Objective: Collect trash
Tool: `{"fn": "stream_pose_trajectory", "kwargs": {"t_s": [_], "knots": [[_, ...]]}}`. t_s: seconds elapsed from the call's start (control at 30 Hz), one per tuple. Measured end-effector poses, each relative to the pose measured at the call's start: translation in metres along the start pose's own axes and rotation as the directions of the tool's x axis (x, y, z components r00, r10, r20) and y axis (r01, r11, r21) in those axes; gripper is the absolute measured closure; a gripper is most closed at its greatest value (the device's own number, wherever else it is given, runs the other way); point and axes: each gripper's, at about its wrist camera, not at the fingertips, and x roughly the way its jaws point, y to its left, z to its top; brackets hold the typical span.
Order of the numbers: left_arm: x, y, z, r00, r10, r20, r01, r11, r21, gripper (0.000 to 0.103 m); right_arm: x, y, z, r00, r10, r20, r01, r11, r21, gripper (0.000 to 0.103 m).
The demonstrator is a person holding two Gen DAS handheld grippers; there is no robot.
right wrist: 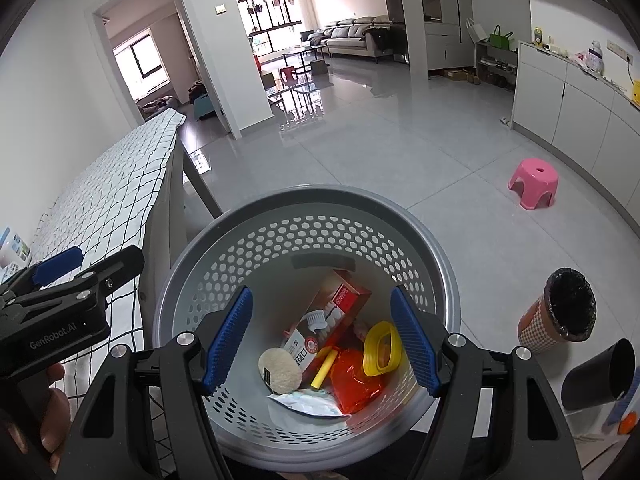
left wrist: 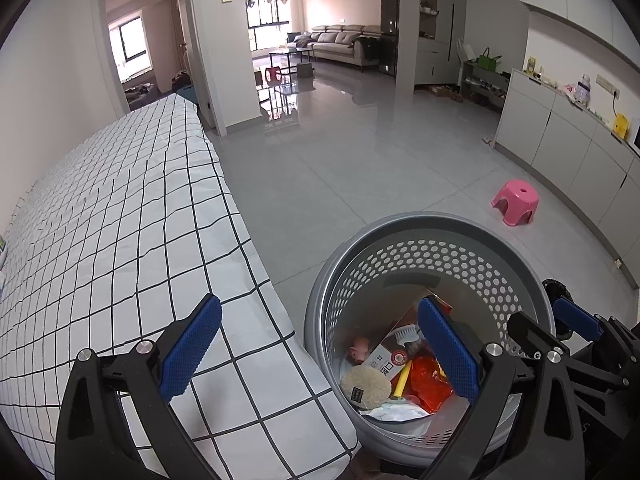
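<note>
Item: round grey perforated plastic basket [right wrist: 304, 216], standing on the grey tiled floor [right wrist: 400, 152] just beside the table with the white black-checked cloth [left wrist: 120, 220]. We list its contents as they lie at the bottom:

- cream fleecy round pad with a dark label [right wrist: 279, 370]: soft, light, compressible; we would pinch it anywhere across its edge.
- red-and-white cardboard box [right wrist: 340, 304], leaning on the wall: stiff, light; best taken across its thin side.
- yellow plastic ring-shaped lid [right wrist: 382, 348]: rigid, smooth, likely slippery; we would take its rim.
- orange-red crinkled foil wrapper [right wrist: 354, 380]: limp, slick; take a bunched fold.
- yellow stick [right wrist: 325, 368], white brush head [right wrist: 318, 318], pale plastic pouch [right wrist: 304, 402], small pink toy figure [left wrist: 359, 350].

Right gripper [right wrist: 320, 340]: above the basket mouth, fingers spread wide, nothing between them.
Left gripper [left wrist: 320, 348]: fingers wide apart and empty, one over the cloth, the other over the basket.

Outside the basket, near its right side: checkered paper cup lined with a black bag [right wrist: 560, 312] and a black cylindrical cup on its side [right wrist: 600, 376]. We judge both light and easily crushed; grip the wall lightly near the rim.
</note>
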Motion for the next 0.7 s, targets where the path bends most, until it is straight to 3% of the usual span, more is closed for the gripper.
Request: {"fn": "stream_pose_trajectory", "kwargs": {"t_s": [0.7], "knots": [[0.0026,0.0004,-0.001,1.0,0.014,-0.013,-0.014,1.0,-0.014,0.006,-0.0008,-0.0002,0.0,1.0,0.001,0.002,-0.001,1.0,0.004,0.033]]}}
